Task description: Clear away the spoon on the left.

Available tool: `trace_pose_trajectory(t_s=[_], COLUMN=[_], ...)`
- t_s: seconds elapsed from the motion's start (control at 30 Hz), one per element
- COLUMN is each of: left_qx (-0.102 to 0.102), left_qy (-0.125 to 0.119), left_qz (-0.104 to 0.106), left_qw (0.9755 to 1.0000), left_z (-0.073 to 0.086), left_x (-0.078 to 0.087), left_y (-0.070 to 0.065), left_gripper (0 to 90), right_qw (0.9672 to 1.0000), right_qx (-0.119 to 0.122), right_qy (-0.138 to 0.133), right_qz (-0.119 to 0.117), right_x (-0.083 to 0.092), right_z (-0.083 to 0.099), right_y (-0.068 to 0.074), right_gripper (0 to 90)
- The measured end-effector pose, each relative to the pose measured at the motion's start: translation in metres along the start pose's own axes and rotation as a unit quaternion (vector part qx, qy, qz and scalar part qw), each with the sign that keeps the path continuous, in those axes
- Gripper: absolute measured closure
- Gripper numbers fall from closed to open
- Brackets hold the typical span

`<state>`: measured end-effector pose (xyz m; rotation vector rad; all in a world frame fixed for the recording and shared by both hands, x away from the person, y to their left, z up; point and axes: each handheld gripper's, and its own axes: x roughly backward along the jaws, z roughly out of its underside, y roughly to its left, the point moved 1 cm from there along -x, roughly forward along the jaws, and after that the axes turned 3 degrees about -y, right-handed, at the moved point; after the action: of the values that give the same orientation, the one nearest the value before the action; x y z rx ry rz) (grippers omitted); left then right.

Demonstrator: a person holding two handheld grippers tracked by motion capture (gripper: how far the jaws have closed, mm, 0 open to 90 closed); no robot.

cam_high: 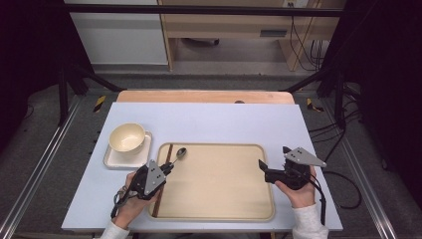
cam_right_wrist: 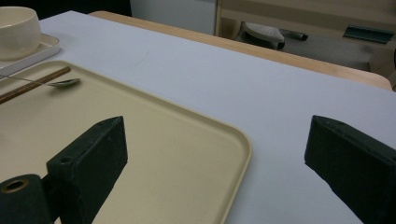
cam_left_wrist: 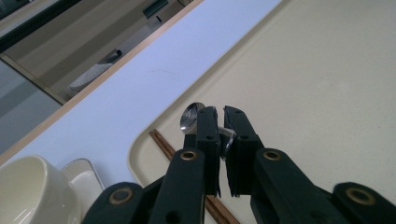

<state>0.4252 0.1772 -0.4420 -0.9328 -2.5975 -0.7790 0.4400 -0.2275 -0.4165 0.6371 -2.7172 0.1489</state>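
Our left tool [cam_high: 168, 167] is clenched on the handle of the small silver metal spoon [cam_high: 179, 153], whose long axis runs toward one o'clock over the beige plastic tray [cam_high: 219, 209], while our right tool [cam_high: 273, 163] waits released.

The spoon [cam_left_wrist: 190, 116] is shiny metal and the chopsticks [cam_left_wrist: 164, 145] are dark wood. The tray [cam_high: 224, 184] looks like matt beige plastic; the bowl [cam_high: 127, 137] is glossy cream.
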Motion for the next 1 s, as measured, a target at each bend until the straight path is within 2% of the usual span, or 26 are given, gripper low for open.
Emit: trace_pose_trajectory(t_s=[0.43,1.0], left_qx=[-0.004,-0.036], left_qy=[0.001,0.014], left_qz=[0.012,0.047], left_qw=[0.9999,0.9982], left_z=[0.001,0.004], left_x=[-0.001,-0.004], left_y=[-0.001,-0.010], left_gripper=[82.0,75.8], right_qw=[1.0000,1.0000], right_qx=[0.002,0.002], right_qy=[0.000,0.000], right_qz=[0.000,0.000], right_x=[0.000,0.001], right_z=[0.000,0.000], right_y=[0.000,0.000], right_gripper=[6.2,6.2])
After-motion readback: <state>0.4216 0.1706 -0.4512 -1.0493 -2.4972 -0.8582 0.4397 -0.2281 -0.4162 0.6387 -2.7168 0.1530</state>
